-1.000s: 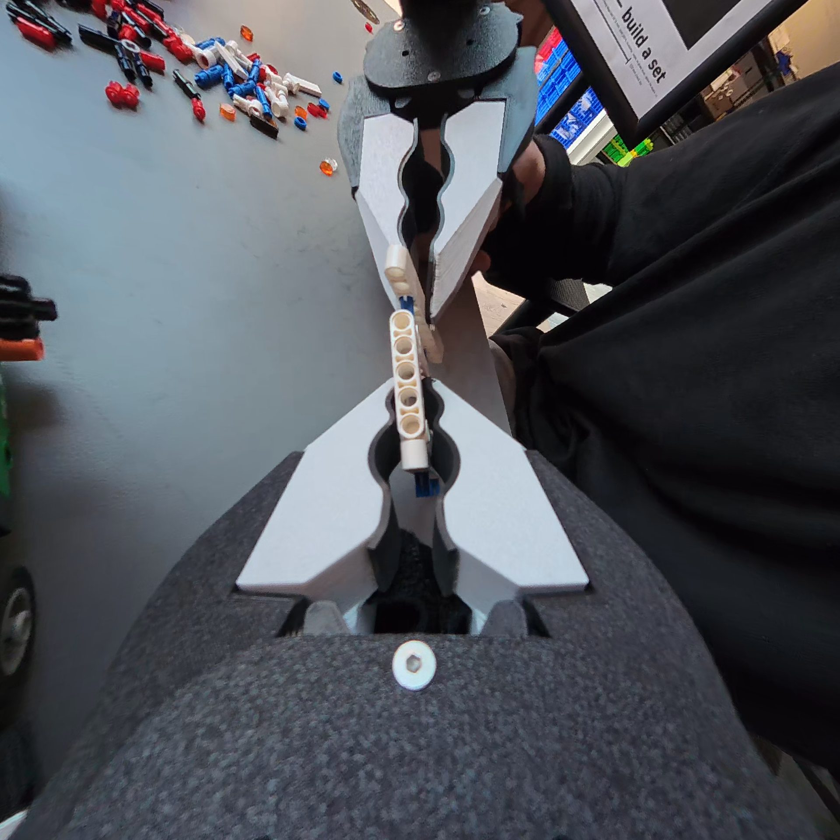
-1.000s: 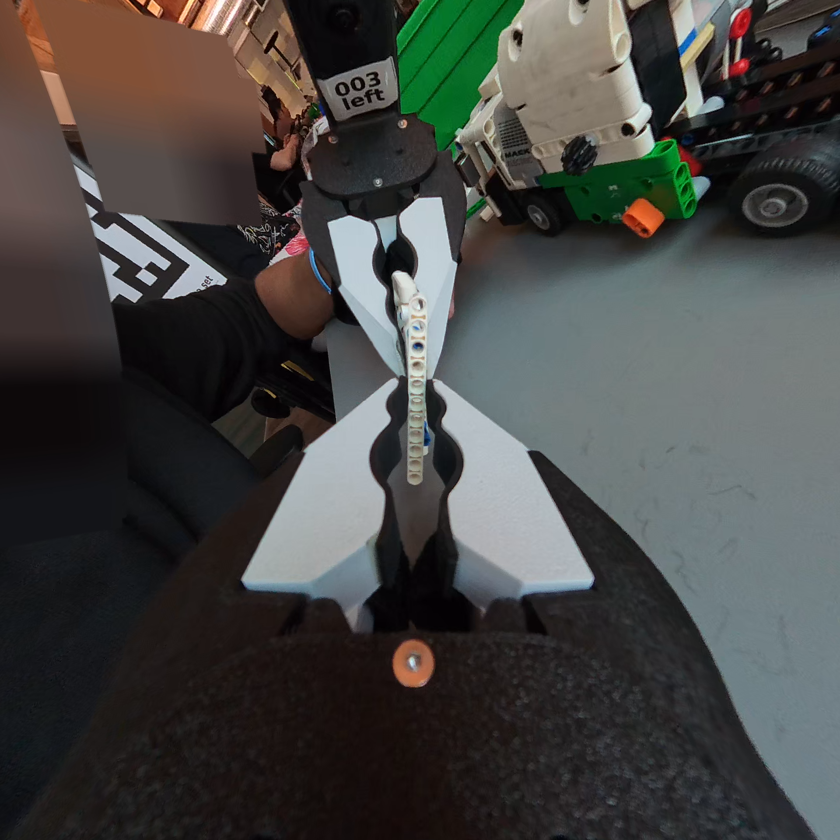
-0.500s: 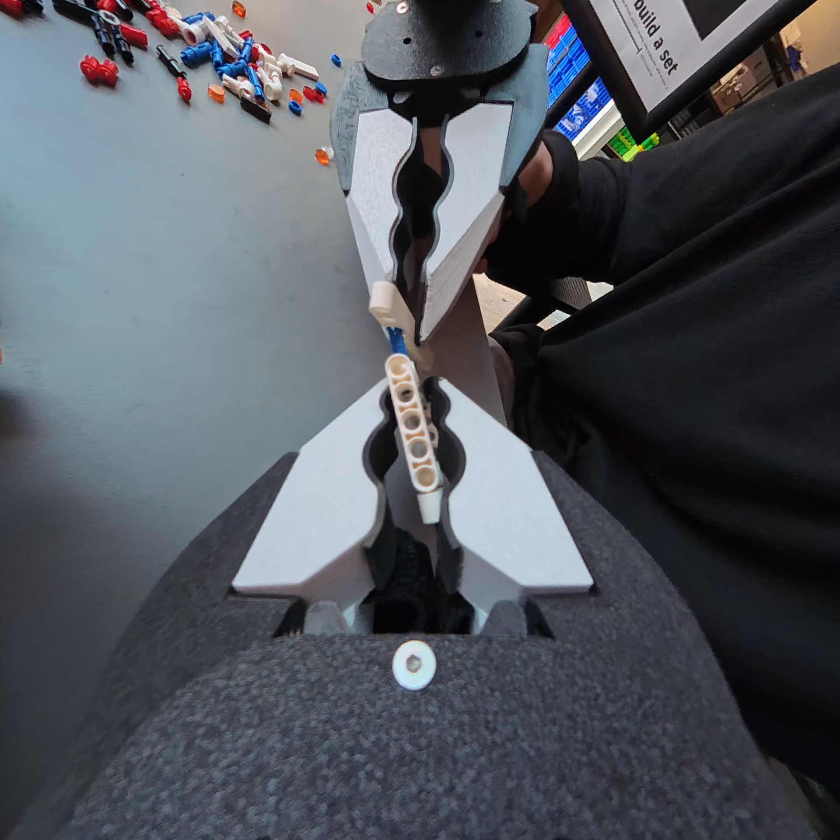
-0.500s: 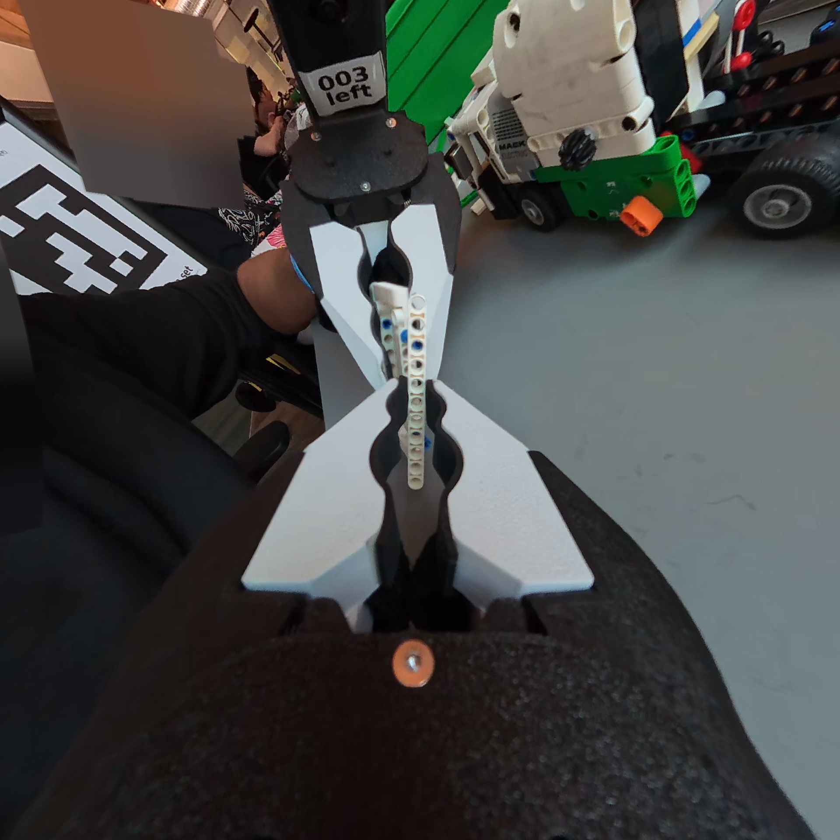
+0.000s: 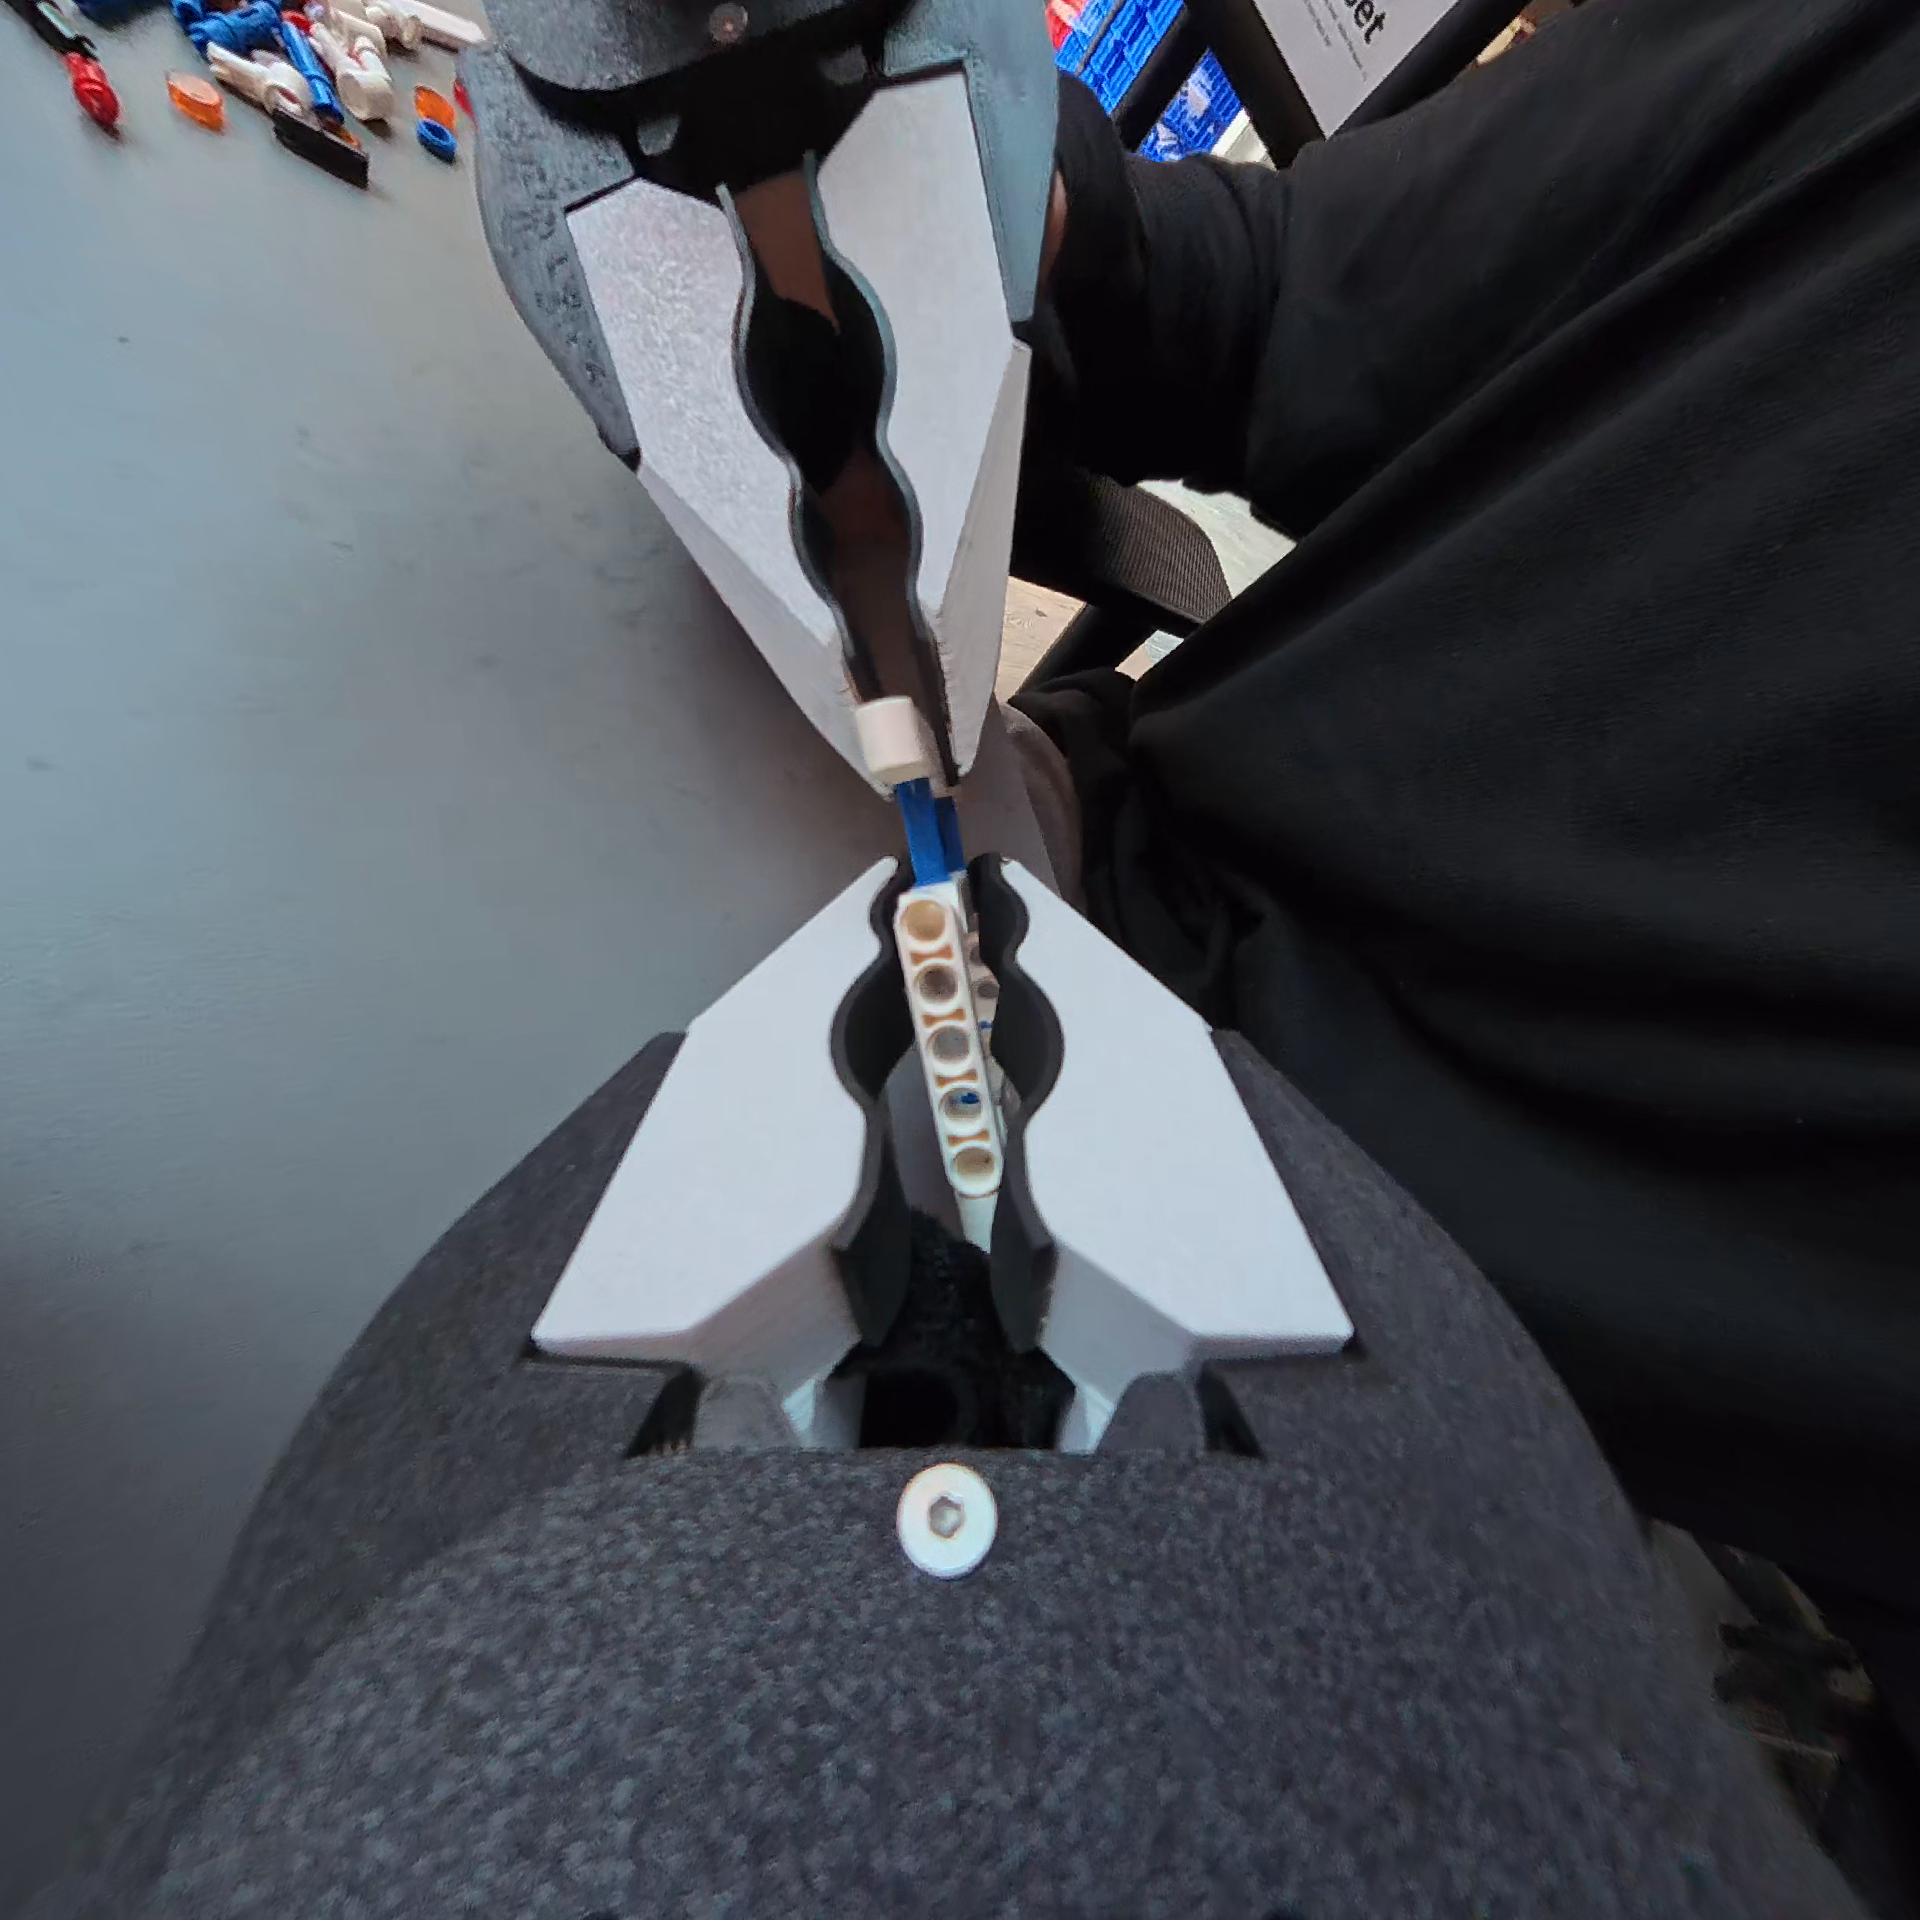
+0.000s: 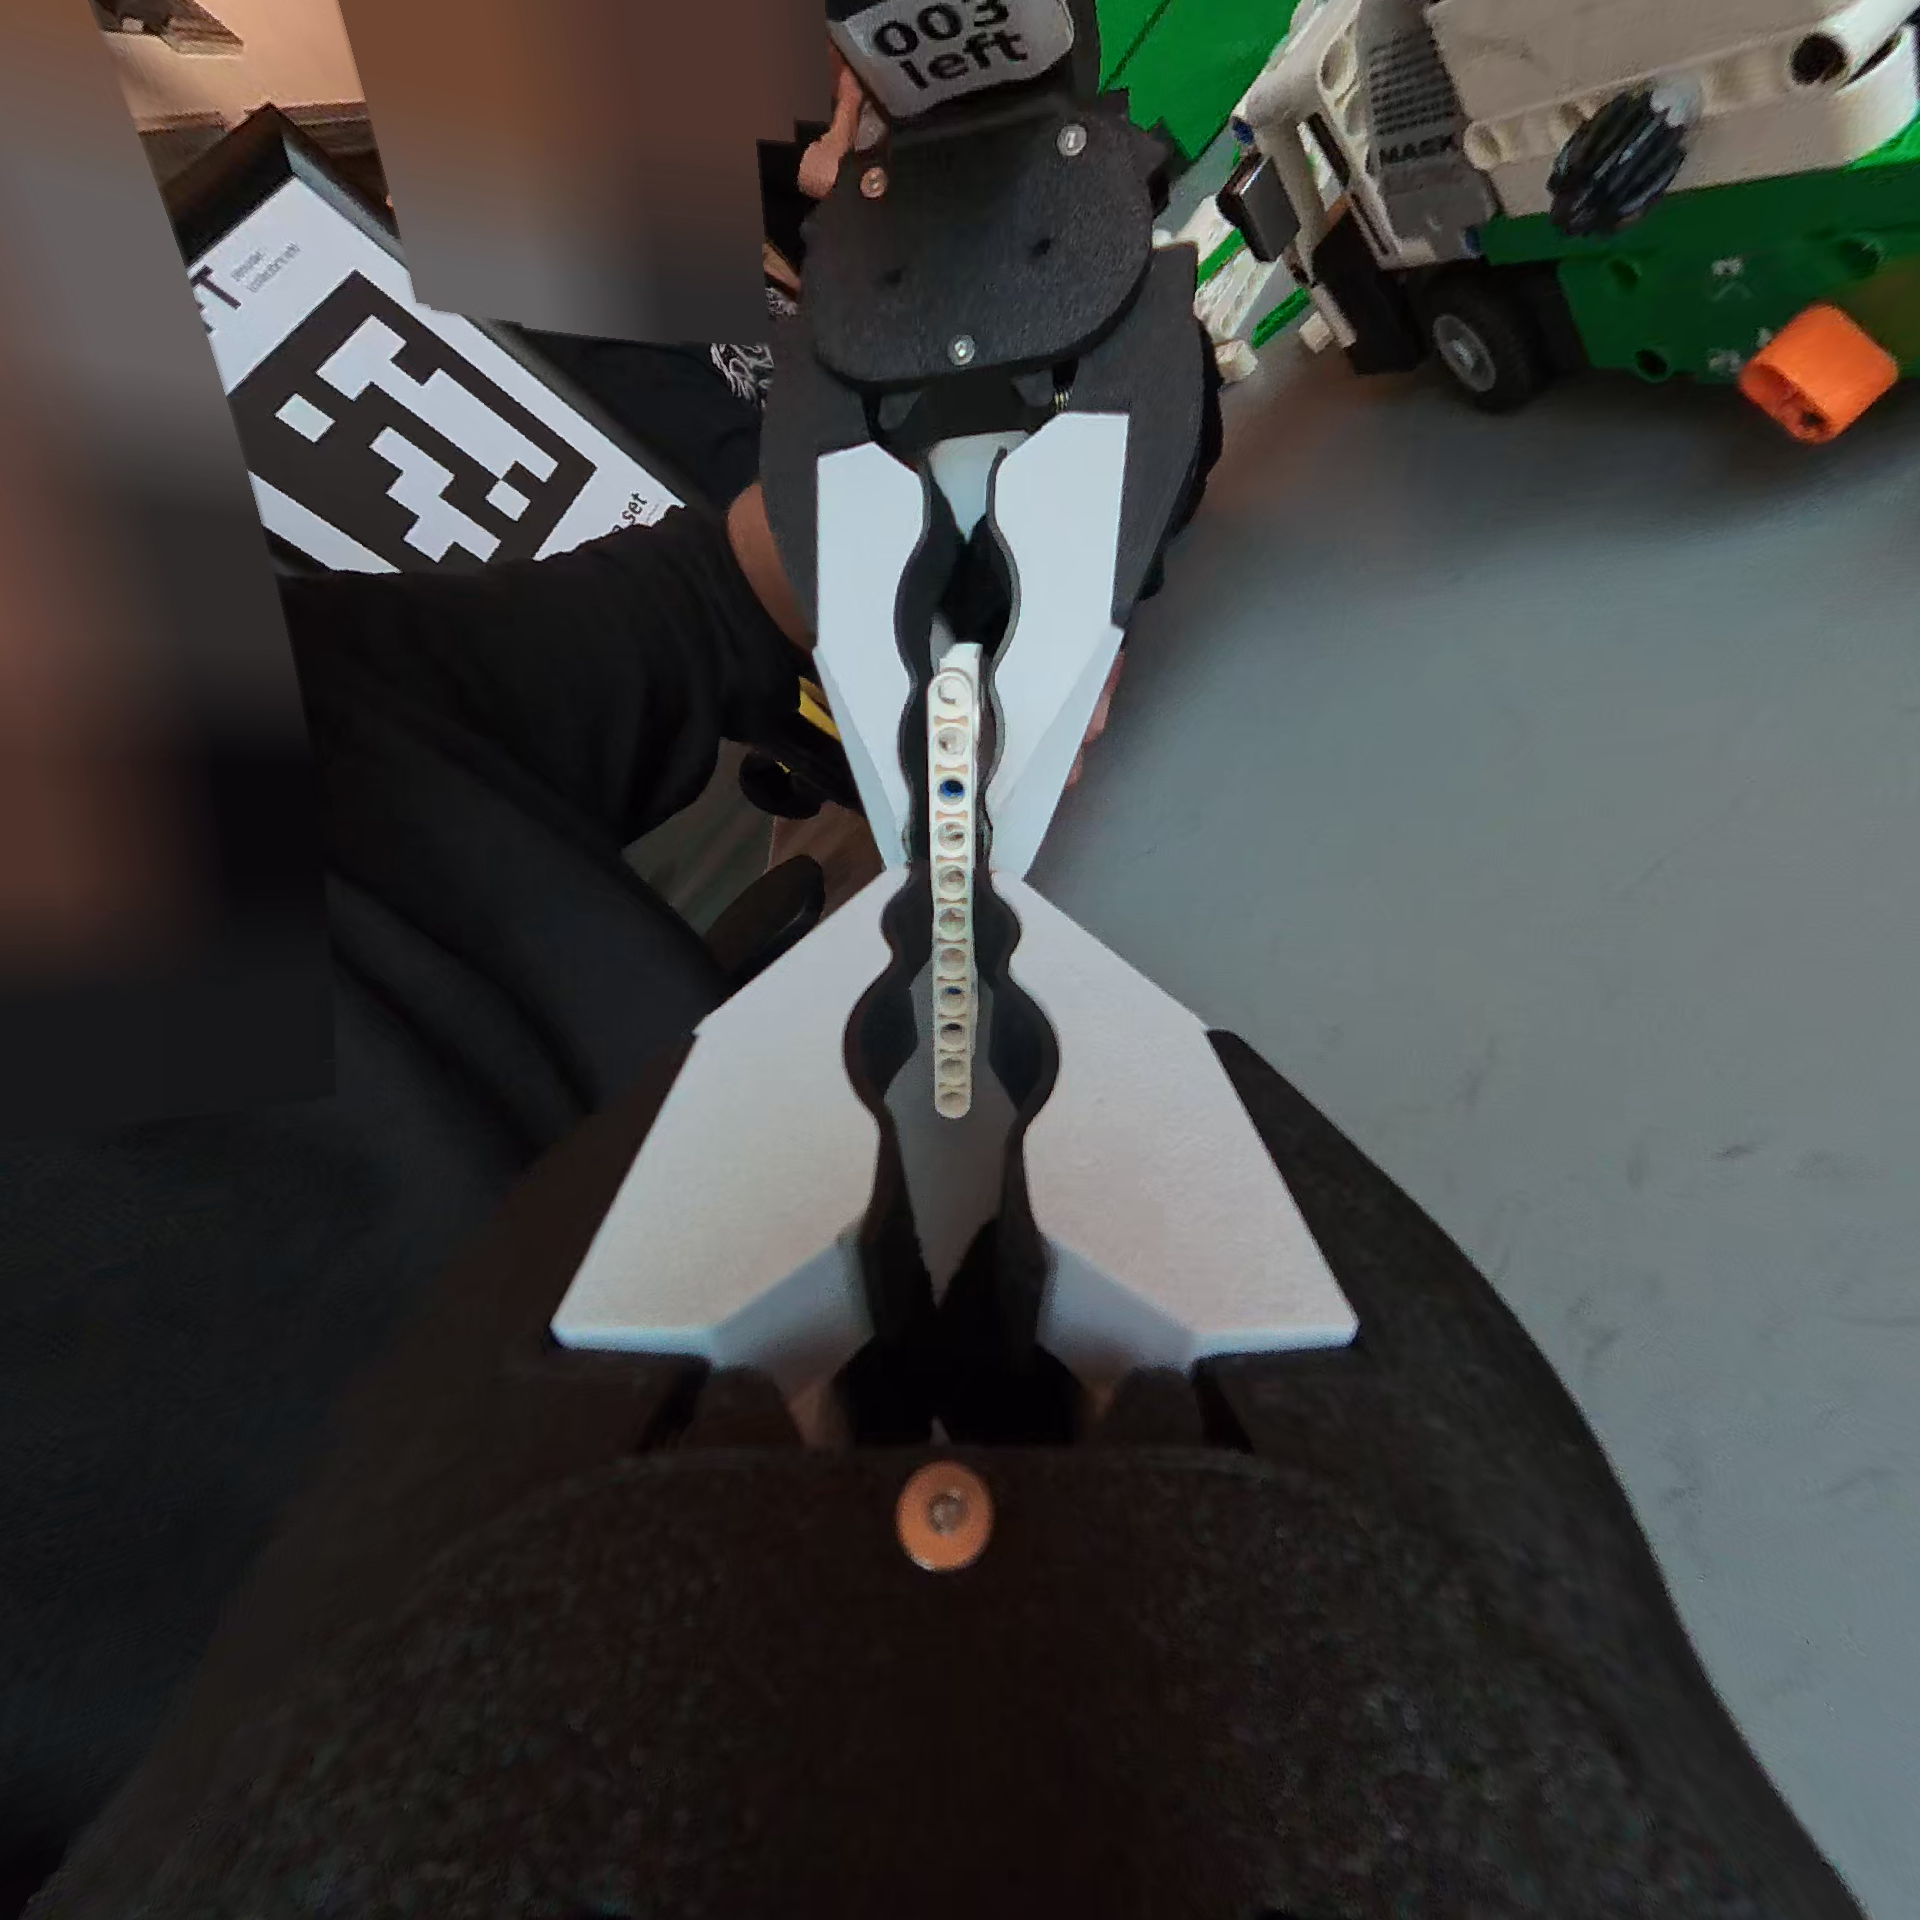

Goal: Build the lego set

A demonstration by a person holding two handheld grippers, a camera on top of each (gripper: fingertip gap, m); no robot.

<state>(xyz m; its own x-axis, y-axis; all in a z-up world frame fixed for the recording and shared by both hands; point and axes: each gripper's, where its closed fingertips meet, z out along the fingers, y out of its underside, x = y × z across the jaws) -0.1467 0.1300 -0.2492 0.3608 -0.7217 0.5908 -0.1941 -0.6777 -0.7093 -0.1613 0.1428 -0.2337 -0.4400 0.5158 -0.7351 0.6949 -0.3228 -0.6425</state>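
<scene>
1. Loose lego pieces scattered far-left on grey table.
2. Left gripper clamped on white holed beam.
3. Right gripper pinches white bush on blue axle, tip-to-tip above the table.
4. Built green-white truck far right.

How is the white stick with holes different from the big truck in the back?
The white beam is thin, plain and held up in the air between the two grippers; the lego truck is bulky, finished-looking and stands on the grey table. The beam is white with blue pins; the truck mixes white, green, black and orange. Both are lego.
</scene>
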